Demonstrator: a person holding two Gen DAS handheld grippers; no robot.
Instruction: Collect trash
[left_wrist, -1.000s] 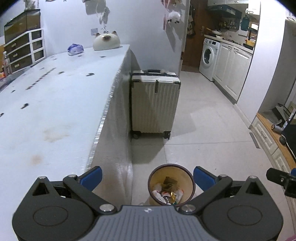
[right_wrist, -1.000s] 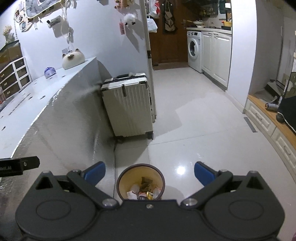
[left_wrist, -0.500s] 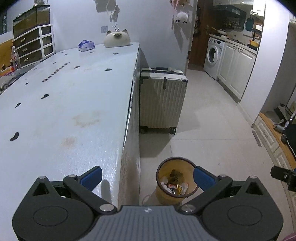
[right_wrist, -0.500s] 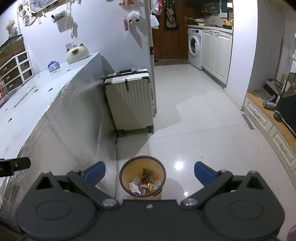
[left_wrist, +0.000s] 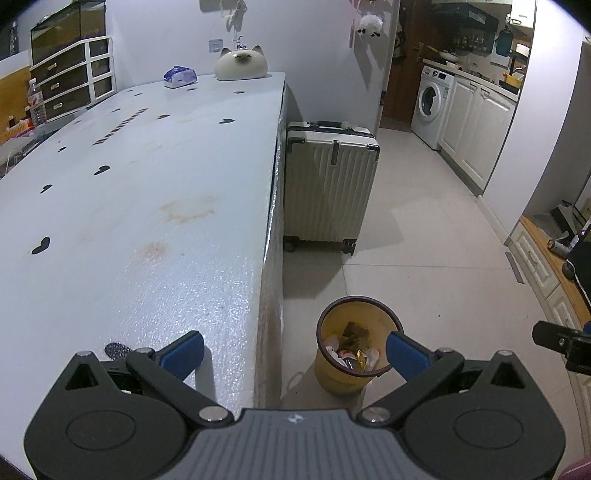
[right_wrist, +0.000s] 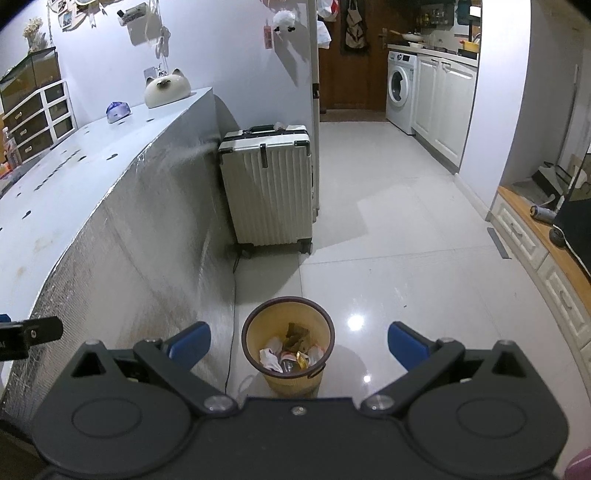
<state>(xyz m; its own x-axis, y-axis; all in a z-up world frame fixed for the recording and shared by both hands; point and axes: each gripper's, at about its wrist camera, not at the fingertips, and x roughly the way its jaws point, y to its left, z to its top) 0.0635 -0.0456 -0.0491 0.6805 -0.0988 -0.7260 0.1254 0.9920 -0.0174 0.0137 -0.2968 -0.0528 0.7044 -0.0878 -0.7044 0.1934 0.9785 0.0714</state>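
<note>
Right wrist view: trash bin (right_wrist: 288, 341) sits below, between the empty, spread right tongs (right_wrist: 299, 341).

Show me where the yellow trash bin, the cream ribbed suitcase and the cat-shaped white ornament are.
yellow trash bin (right_wrist: 318, 320), right wrist view, on its dark rim at the far right.
cream ribbed suitcase (right_wrist: 271, 192), right wrist view, on its ribbed front panel.
cat-shaped white ornament (left_wrist: 241, 65), left wrist view, on the middle of its rounded body.
</note>
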